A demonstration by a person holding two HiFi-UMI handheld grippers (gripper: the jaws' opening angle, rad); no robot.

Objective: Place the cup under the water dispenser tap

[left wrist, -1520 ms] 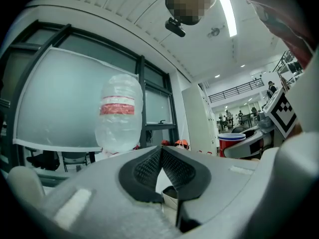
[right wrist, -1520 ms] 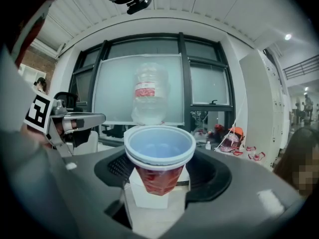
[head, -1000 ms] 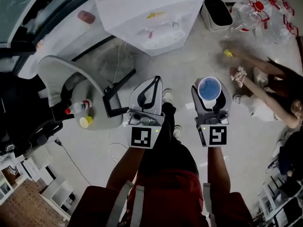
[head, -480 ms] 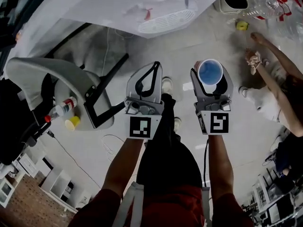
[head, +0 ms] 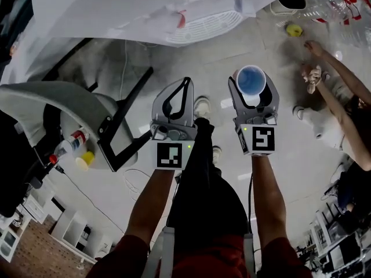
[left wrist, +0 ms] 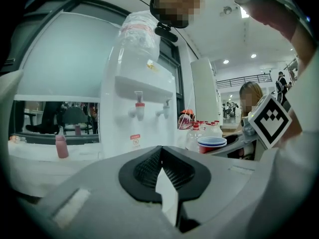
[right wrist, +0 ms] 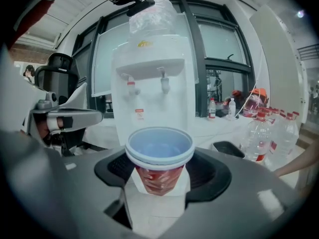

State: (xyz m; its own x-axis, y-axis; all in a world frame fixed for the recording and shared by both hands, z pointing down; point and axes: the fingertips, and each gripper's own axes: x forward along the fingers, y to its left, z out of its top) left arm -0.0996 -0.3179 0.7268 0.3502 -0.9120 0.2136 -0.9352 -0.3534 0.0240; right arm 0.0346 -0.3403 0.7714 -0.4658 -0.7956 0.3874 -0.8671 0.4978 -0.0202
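A red cup point(head: 251, 83) with a blue inside stands upright between the fingers of my right gripper point(head: 251, 91), which is shut on it. In the right gripper view the cup point(right wrist: 159, 158) fills the middle, with the white water dispenser point(right wrist: 154, 83) straight ahead and its red tap point(right wrist: 130, 86) and blue tap point(right wrist: 163, 82) above the cup's rim, still some way off. My left gripper point(head: 185, 84) hangs beside it, shut and empty; its tips point(left wrist: 160, 152) meet. The dispenser point(left wrist: 139, 108) and the cup point(left wrist: 212, 144) show there too.
A grey chair point(head: 52, 109) with a bottle point(head: 69, 143) and a yellow cup point(head: 87, 158) stands at the left. A person point(head: 336, 97) sits on the floor at the right near several plastic bottles point(right wrist: 259, 133). A dark bin point(head: 290, 2) is beside the dispenser point(head: 174, 10).
Both grippers have sunk lower and sit closer to the dispenser, which has slid up the head view. The cup stays in the right gripper; the left stays shut.
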